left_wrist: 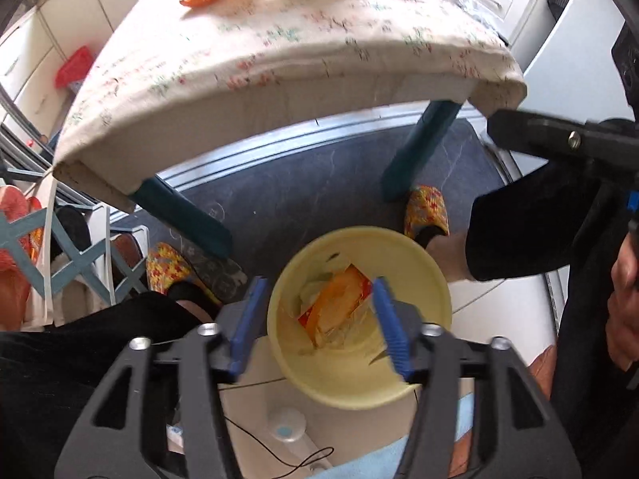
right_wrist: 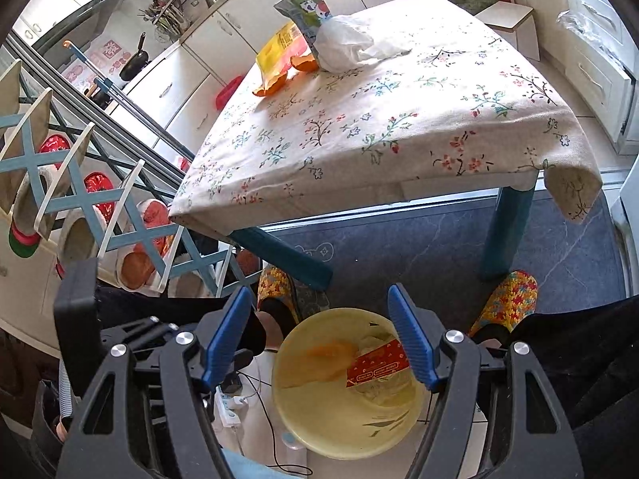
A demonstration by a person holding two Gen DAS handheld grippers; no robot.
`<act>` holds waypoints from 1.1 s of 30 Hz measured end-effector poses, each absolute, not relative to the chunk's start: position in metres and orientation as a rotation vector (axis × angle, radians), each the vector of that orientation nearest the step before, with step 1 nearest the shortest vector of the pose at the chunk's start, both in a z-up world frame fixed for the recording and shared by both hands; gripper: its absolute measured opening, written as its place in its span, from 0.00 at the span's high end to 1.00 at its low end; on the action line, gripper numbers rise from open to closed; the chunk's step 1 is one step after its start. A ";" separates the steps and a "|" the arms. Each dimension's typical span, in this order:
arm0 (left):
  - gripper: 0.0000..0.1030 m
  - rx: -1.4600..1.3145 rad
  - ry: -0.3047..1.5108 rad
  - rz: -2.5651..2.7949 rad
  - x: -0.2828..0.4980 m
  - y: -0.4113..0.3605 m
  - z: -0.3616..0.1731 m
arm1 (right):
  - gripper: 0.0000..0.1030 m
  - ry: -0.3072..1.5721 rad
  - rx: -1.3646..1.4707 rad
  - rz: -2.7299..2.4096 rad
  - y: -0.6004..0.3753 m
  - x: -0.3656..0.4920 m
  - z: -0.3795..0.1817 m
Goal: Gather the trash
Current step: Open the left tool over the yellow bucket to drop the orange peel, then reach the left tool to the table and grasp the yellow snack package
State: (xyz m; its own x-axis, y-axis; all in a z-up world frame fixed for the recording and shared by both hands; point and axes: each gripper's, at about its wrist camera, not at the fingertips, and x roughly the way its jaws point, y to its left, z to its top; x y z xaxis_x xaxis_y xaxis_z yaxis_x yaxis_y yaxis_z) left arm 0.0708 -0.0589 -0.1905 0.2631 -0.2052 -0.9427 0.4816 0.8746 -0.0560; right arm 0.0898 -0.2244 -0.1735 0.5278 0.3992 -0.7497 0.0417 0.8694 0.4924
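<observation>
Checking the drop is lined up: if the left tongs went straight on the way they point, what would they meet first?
Probably the round pale yellow plastic bin, at its open mouth, then the red-and-orange wrapper inside. The left tongs are open and empty; depth is unclear.

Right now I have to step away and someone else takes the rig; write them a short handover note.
Left tool: open, empty, above the yellow bin.
Right tool: open, empty, also over the bin.
Done: a red-and-orange wrapper and pale scraps lie in the bin on the floor, in front of the table.
Left: at the table's far side, a yellow packet, orange peel, a crumpled white tissue and a printed carton.
</observation>
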 end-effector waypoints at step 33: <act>0.37 0.101 0.957 -0.283 0.095 -0.027 -0.143 | 0.31 0.958 0.491 0.199 -0.226 0.093 -0.171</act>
